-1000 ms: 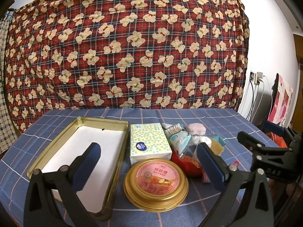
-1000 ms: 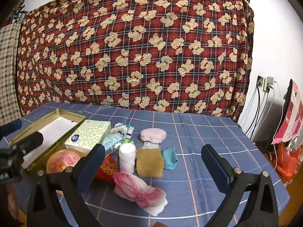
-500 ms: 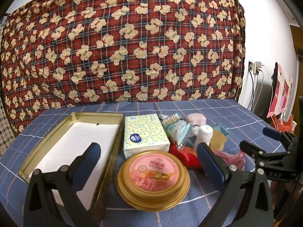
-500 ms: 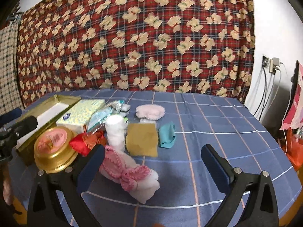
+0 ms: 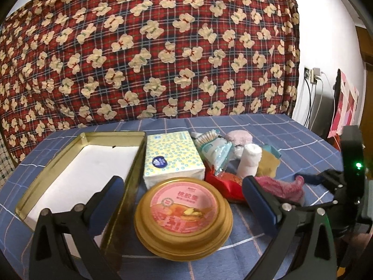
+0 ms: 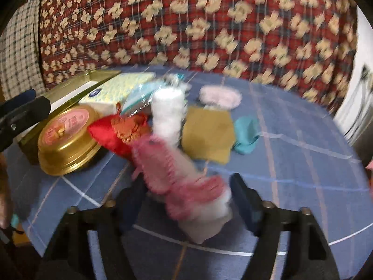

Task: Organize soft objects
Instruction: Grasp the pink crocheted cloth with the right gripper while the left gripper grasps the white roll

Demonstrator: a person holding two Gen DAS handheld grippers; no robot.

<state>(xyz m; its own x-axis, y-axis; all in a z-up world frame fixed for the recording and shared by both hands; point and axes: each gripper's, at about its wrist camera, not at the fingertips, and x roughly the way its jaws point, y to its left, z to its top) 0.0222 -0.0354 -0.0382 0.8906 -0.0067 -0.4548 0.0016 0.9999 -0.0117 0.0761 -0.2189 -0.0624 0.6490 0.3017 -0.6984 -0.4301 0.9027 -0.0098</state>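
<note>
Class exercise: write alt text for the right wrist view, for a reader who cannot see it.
The right gripper is closing its fingers around a pink and white sock on a blue checked tablecloth. Behind lie a white roll, mustard cloth, teal cloth, red pouch and gold tin.

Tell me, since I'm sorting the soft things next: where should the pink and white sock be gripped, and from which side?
Grip the pink and white sock across its narrow middle, coming from above and the near edge. It lies flat and long on the tablecloth, so the width fits the closing right gripper, which straddles it.
</note>
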